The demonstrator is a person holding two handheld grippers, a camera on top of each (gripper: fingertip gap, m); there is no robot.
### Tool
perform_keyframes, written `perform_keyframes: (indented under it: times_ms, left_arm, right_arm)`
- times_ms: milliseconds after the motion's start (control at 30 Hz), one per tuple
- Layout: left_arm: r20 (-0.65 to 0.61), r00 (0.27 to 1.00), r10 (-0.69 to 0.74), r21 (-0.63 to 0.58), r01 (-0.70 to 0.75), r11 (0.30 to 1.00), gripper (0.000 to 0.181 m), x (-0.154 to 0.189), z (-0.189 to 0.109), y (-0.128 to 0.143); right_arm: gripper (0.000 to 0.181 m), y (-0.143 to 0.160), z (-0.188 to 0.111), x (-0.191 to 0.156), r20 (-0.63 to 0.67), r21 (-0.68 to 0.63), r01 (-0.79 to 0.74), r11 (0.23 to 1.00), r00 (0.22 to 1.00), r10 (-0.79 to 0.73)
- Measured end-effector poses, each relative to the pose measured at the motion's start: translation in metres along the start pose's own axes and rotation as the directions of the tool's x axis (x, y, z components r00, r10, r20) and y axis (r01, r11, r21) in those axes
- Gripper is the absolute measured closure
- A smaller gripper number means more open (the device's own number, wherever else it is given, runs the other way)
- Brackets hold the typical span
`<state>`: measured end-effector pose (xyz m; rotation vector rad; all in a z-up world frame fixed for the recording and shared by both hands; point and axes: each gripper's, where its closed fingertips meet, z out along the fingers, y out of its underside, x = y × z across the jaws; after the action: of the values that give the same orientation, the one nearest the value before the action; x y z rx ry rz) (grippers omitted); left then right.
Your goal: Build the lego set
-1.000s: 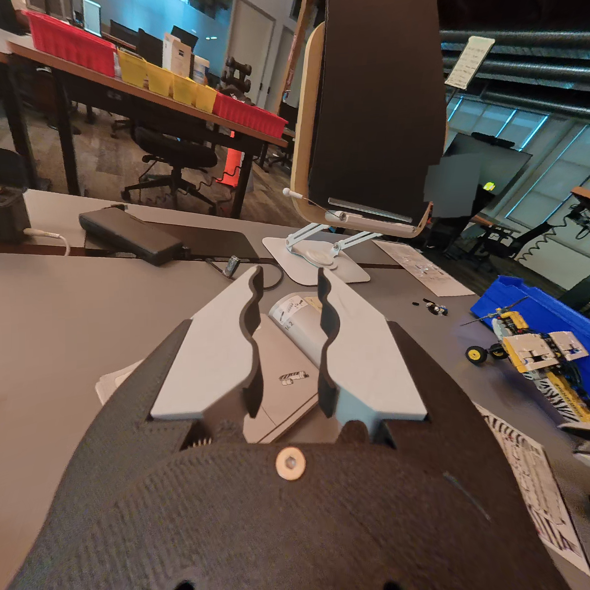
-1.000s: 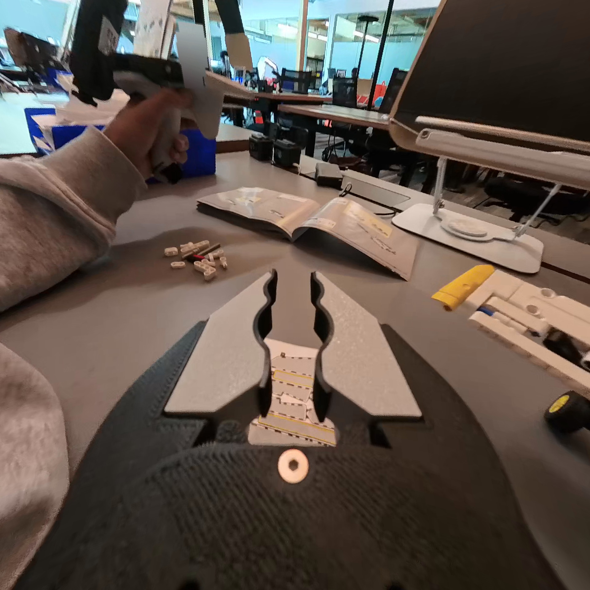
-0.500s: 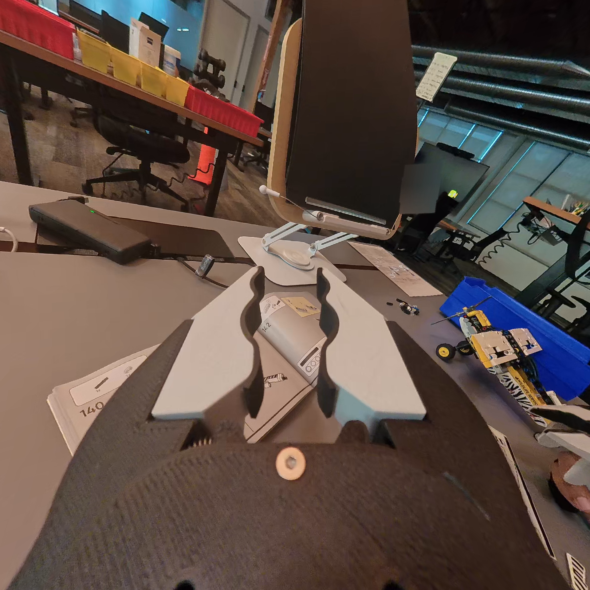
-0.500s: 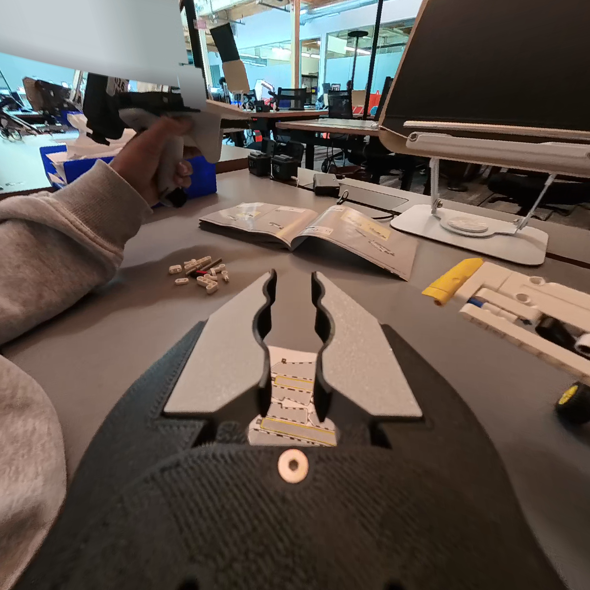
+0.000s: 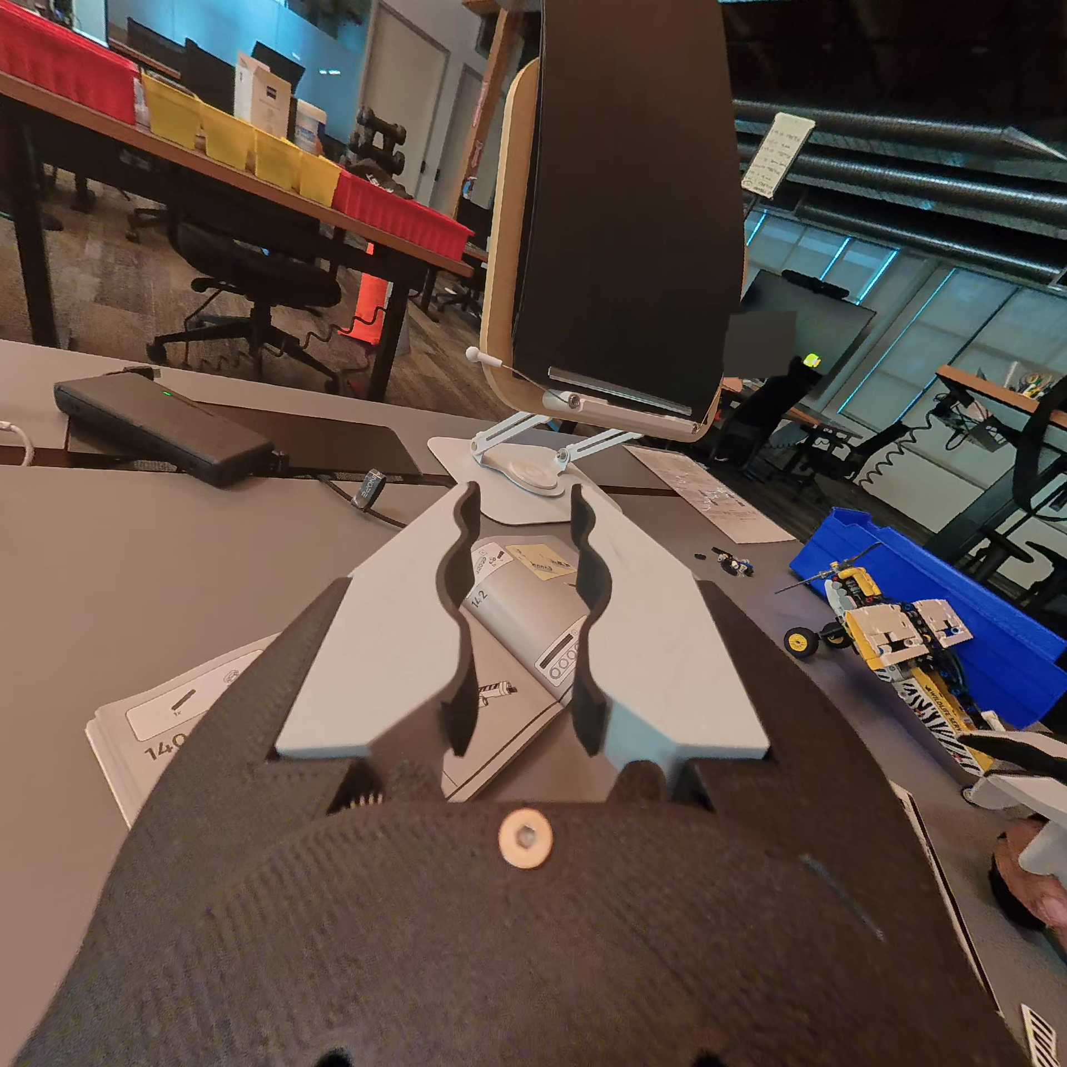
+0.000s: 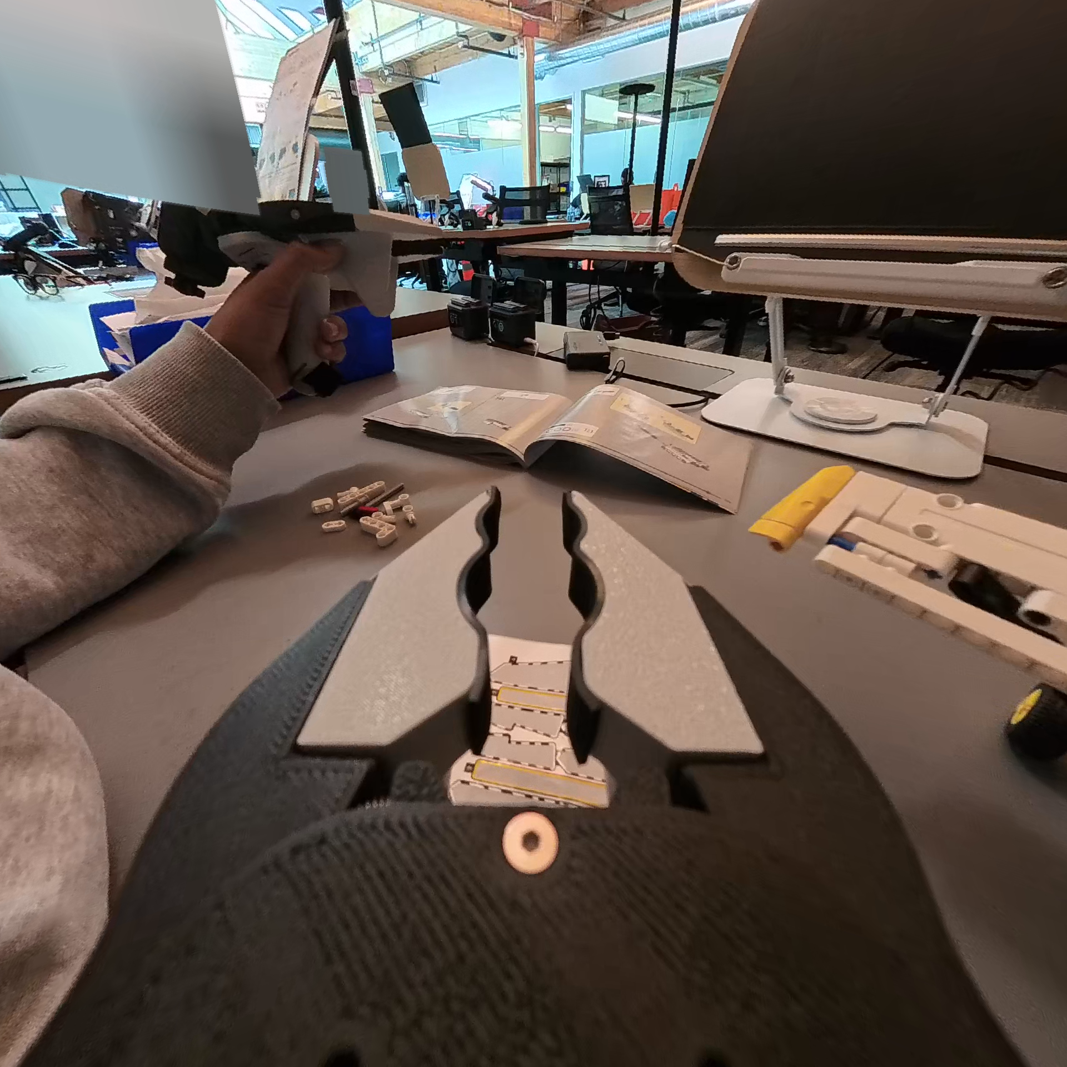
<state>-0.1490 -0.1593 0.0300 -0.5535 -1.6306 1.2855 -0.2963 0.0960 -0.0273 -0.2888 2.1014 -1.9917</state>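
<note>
Left wrist view: the left tool point(image 5: 522, 508) is held above an open instruction booklet point(image 5: 519, 623) on the grey surface point(image 5: 144, 566), its two grey fingers spread with nothing between them. A partly built lego model point(image 5: 889, 641), yellow and white with a small yellow-hubbed wheel and zebra-striped panels, is seen standing to the right, just in front of a blue bin point(image 5: 952, 606). In the right wrist view, the right tool point(image 6: 530, 502) is likewise spread and empty, held over a sticker sheet point(image 6: 528, 727). A small heap of loose white lego pieces point(image 6: 364, 511) is seen lying between the booklet and a grey sleeve point(image 6: 115, 450), the model's white beams and yellow tip reaching in from the right
</note>
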Motion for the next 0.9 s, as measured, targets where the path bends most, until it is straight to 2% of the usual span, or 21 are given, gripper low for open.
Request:
perform_keyframes:
  times_ms: [900]
  left_arm:
    - [-0.024,1.0,-0.008,0.021,0.008,1.0,0.15,0.0045,-0.0031,-0.0055]
  right_arm:
    - [0.161,0.0007,-0.0002,0.0034,-0.018,-0.003,0.016,1.0,1.0,-0.016]
